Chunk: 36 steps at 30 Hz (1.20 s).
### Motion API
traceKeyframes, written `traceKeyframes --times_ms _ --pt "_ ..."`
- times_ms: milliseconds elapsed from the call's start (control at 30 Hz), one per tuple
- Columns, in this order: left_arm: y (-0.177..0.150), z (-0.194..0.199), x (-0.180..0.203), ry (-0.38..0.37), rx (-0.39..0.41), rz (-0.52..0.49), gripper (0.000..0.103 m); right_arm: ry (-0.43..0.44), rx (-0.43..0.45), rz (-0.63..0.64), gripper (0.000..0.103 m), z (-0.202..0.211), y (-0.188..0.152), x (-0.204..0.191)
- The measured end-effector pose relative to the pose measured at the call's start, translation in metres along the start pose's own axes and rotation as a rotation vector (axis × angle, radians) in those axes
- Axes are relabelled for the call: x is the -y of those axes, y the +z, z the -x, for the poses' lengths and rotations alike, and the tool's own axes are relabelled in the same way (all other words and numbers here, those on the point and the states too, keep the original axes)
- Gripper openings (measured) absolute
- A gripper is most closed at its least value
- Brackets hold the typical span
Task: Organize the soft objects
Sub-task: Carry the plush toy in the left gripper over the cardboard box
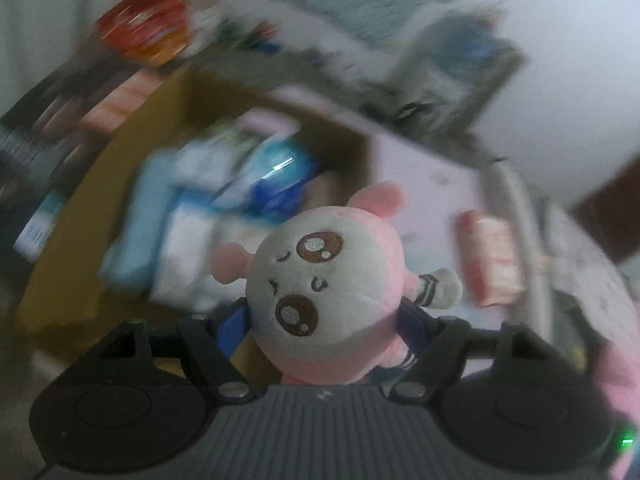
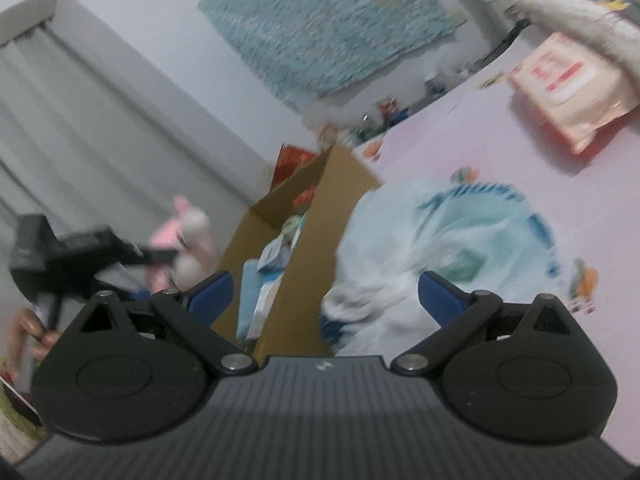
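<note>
A: What does the left camera show?

B: The left gripper (image 1: 328, 320) has its jaws pinching a round pink and white plush doll with big brown eyes (image 1: 320, 280). The doll sits above an open brown cardboard box (image 1: 80, 240). Blurry blue and white soft packs (image 1: 224, 200) lie inside the box. A pink pack (image 1: 490, 256) lies to the right on the pale pink surface (image 1: 420, 176).

A: And the right camera?

B: It sees the same doll (image 2: 180, 236) from far off, held at the left beside the box (image 2: 312, 216). The right gripper (image 2: 324, 292) has its jaws spread wide with nothing pinched. A white and light blue soft pack (image 2: 440, 240) lies just ahead on the pink surface (image 2: 480, 144). Only this view shows the grey curtain (image 2: 80, 128), a teal cloth on the wall (image 2: 328, 24) and a hand (image 2: 28, 332).
</note>
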<state>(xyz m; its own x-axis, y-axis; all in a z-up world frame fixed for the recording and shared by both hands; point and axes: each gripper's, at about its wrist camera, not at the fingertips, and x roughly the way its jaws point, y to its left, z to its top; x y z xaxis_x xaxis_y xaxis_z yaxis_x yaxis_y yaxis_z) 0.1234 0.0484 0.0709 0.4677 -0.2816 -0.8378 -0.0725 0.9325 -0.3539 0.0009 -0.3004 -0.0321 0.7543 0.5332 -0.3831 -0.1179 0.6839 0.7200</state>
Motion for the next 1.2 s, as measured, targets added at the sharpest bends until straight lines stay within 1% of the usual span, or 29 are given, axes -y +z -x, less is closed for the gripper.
traceKeyframes --times_ms 67,133,200,300,367,433,467,533,633,733,767,833,867,900,967,1000,1033,1100,1200 --pt "-0.006 -0.015 -0.020 0.059 -0.047 0.060 0.078 0.008 -0.027 0.006 0.100 -0.007 -0.005 -0.009" --pt "-0.010 -0.025 -0.039 0.095 -0.067 0.104 0.078 0.011 -0.044 0.015 0.100 -0.011 -0.010 -0.017" --pt "-0.011 -0.035 -0.049 0.129 -0.076 0.137 0.078 0.009 -0.055 0.022 0.100 -0.013 -0.014 -0.024" --pt "-0.016 -0.046 -0.055 0.161 -0.098 0.140 0.079 -0.004 -0.072 0.034 0.100 -0.013 -0.019 -0.033" --pt "-0.019 -0.052 -0.055 0.179 -0.098 0.128 0.082 -0.015 -0.077 0.041 0.100 -0.012 -0.019 -0.033" --pt "-0.019 -0.056 -0.056 0.181 -0.094 0.124 0.089 -0.030 -0.080 0.042 0.100 -0.012 -0.018 -0.034" --pt "-0.022 -0.055 -0.057 0.183 -0.088 0.124 0.089 -0.035 -0.080 0.045 0.100 -0.012 -0.017 -0.033" --pt "-0.024 -0.051 -0.061 0.178 -0.071 0.129 0.090 -0.045 -0.083 0.053 0.100 -0.011 -0.015 -0.032" --pt "-0.028 -0.041 -0.070 0.143 -0.049 0.152 0.090 -0.051 -0.089 0.076 0.100 -0.011 -0.012 -0.037" --pt "-0.029 -0.019 -0.076 0.094 0.037 0.150 0.090 -0.023 -0.095 0.101 0.100 -0.012 -0.005 -0.049" --pt "-0.030 -0.008 -0.078 0.084 0.085 0.140 0.090 -0.006 -0.100 0.109 0.100 -0.013 -0.001 -0.055" --pt "-0.032 0.009 -0.085 0.077 0.170 0.129 0.094 0.049 -0.132 0.144 0.100 -0.022 0.008 -0.077" --pt "-0.033 0.018 -0.089 0.076 0.210 0.127 0.095 0.080 -0.162 0.167 0.100 -0.030 0.012 -0.090" --pt "-0.035 0.027 -0.094 0.085 0.254 0.124 0.095 0.114 -0.210 0.192 0.101 -0.040 0.015 -0.104" --pt "-0.036 0.039 -0.103 0.128 0.315 0.108 0.095 0.181 -0.343 0.235 0.101 -0.069 0.018 -0.130" --pt "-0.036 0.044 -0.105 0.157 0.335 0.097 0.096 0.206 -0.419 0.249 0.102 -0.088 0.018 -0.143" --pt "-0.037 0.048 -0.109 0.188 0.354 0.086 0.097 0.212 -0.483 0.258 0.102 -0.105 0.017 -0.152" --pt "-0.039 0.054 -0.116 0.226 0.383 0.083 0.098 0.187 -0.607 0.286 0.102 -0.142 0.011 -0.168" --pt "-0.038 0.058 -0.123 0.234 0.376 0.073 0.099 0.100 -0.761 0.373 0.102 -0.200 -0.004 -0.187"
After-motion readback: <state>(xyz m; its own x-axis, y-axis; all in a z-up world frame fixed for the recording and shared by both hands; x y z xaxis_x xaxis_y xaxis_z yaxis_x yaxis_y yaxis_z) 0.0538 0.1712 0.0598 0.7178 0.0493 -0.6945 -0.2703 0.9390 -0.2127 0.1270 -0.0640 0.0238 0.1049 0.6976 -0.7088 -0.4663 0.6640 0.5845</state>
